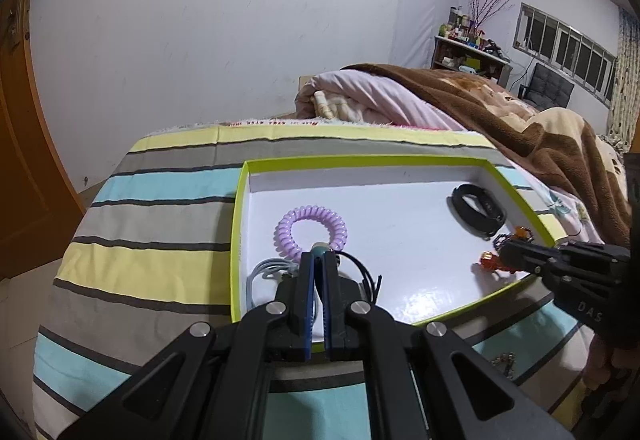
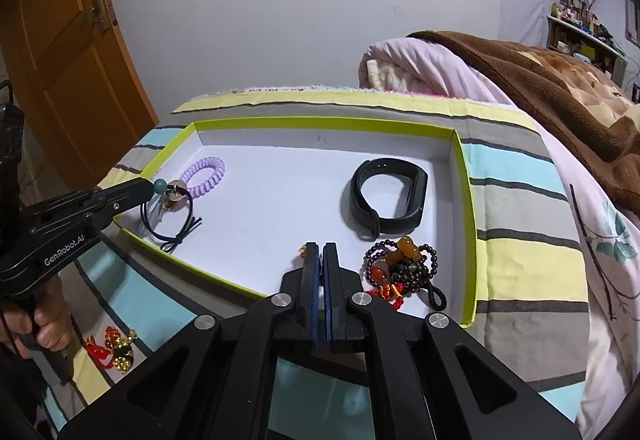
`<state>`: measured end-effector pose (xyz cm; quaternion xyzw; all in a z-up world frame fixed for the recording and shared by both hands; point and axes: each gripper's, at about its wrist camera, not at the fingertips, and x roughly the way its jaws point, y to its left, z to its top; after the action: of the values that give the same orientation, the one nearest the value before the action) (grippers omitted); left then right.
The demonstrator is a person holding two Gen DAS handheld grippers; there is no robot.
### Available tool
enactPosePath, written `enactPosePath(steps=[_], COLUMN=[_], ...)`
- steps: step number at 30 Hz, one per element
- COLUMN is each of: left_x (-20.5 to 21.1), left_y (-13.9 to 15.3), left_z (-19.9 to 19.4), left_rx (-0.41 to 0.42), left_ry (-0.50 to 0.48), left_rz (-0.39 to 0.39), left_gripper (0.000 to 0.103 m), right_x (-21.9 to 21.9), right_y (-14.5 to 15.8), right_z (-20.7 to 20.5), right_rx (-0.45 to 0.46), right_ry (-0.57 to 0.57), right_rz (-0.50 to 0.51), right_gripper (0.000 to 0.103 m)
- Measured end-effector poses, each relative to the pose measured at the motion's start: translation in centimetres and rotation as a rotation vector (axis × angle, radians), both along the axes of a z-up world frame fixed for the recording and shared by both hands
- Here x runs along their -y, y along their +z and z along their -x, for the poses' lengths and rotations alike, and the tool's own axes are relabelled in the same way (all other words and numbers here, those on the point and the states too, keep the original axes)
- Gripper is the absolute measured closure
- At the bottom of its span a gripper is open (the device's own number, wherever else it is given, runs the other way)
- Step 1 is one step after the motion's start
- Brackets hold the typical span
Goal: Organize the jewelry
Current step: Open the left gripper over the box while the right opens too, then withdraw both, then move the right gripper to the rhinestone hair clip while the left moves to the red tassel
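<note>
Striped bedspread; left gripper reads "GenRobot.AI", tray beside

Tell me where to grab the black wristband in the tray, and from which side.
Grip the black wristband across one strap wall, probably the thin near strap. It stands on edge as an open loop on the tray floor, so come from above with one finger inside the loop and one outside. Stay toward its far end; the beaded bracelet sits close to the near end.

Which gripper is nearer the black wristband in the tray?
Right. The right gripper sits at the tray's near edge just below the black wristband; the left gripper is across the tray by the purple coil tie.
</note>
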<state>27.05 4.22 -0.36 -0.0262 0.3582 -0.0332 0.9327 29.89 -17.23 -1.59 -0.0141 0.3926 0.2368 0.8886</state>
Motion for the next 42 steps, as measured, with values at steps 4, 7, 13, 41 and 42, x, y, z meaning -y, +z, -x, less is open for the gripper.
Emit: enactPosePath(steps=[4,7,13,41,42], left_x=[-0.2,-0.4,-0.7,0.4,0.4], left_y=[-0.6,-0.5,0.4,5.3,5.3], left_z=[-0.2,0.0,1.1,17.6,18.0], left_rx=[-0.020,-0.022,-0.003,0.136,0.134], left_ry=[-0.002,-0.003,0.004,-0.038,-0.036], left_rz=[0.011,0.015,0.019,0.026,0.030], left_gripper=[0.099,0.098,0.091,0.086,0.086], right_x=[0.1,0.2,0.9,3.2,3.3], right_y=[0.1,0.2,1.8,7.1,7.2], right_z=[0.1,0.3,1.3,18.6,19.0], right_rx=[0.003,0.005,0.041,0.171,0.173], right_ry=[-0.001,0.000,-0.006,0.032,0.032], right_rz=[0.003,-0.004,-0.022,-0.086,-0.087], right_gripper=[0.094,0.080,0.079,0.079,0.079])
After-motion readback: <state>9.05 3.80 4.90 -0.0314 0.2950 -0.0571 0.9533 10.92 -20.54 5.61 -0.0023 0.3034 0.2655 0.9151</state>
